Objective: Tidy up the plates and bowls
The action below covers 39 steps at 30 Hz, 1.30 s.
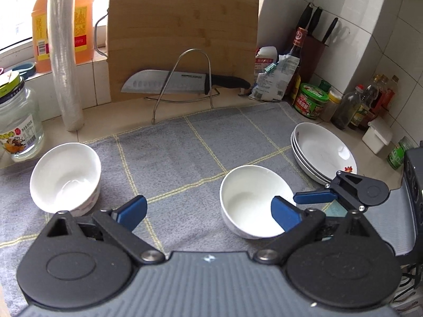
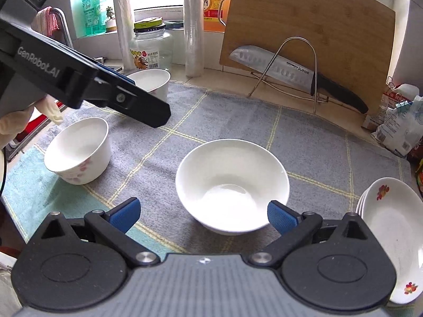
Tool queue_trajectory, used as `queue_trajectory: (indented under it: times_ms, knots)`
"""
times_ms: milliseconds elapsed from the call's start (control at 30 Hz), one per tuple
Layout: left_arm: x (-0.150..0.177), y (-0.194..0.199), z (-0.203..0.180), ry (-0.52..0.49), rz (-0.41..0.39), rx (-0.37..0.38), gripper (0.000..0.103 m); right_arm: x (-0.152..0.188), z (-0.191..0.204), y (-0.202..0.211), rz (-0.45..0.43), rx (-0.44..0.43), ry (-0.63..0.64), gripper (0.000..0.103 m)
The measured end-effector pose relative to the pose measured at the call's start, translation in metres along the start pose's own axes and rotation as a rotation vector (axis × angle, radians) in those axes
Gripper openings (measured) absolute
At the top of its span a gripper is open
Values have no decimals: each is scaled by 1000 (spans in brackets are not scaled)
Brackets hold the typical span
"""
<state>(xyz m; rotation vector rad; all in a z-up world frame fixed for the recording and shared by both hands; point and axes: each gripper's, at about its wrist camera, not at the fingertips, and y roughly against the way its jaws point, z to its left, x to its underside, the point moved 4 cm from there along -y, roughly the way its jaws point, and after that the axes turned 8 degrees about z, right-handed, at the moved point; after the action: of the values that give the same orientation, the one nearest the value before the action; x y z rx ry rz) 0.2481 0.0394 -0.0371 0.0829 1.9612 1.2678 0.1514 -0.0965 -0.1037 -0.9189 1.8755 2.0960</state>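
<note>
Jaws: left gripper and right gripper both wide, empty | glossy round white bowl between right jaws, untouched | checked cloth underneath

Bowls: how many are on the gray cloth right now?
3. A plain white bowl sits mid-cloth before the right gripper, a flowered bowl at the left, another bowl behind it near the jar, partly hidden.

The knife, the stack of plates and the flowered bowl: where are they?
knife [image 1: 158, 83]: left wrist view, on the blade.
stack of plates [image 1: 323, 149]: left wrist view, inside the top plate.
flowered bowl [image 2: 79, 169]: right wrist view, on its outer wall.
</note>
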Motion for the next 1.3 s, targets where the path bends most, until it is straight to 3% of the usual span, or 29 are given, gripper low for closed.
queue_trajectory:
  times_ms: [167, 367, 533, 733, 833, 900, 1033, 1100, 1300]
  knots:
    - [23, 24, 44, -10, 4, 6, 100, -4, 54, -3, -48, 43, -18, 103]
    - [48, 30, 96, 9, 39, 23, 100, -5, 109, -30, -3, 25, 8, 103]
    - [62, 24, 117, -2, 96, 78, 100, -4, 137, -45, 9, 4, 58, 103]
    - [73, 12, 119, -61, 179, 146, 97, -8, 150, -57, -1, 13, 61, 103]
    - [76, 9, 120, -62, 198, 179, 88, -10, 154, -59, -16, 43, 78, 103]
    - [75, 6, 123, -48, 203, 199, 79, -10, 159, -59, -29, 72, 106, 103]
    - [75, 3, 126, -26, 196, 226, 75, -12, 166, -60, -44, 86, 144, 103]
    - [76, 1, 127, -16, 199, 237, 69, -14, 168, -62, -50, 82, 154, 102]
    - [76, -1, 134, 28, 200, 262, 67, -19, 167, -66, -45, 74, 155, 93]
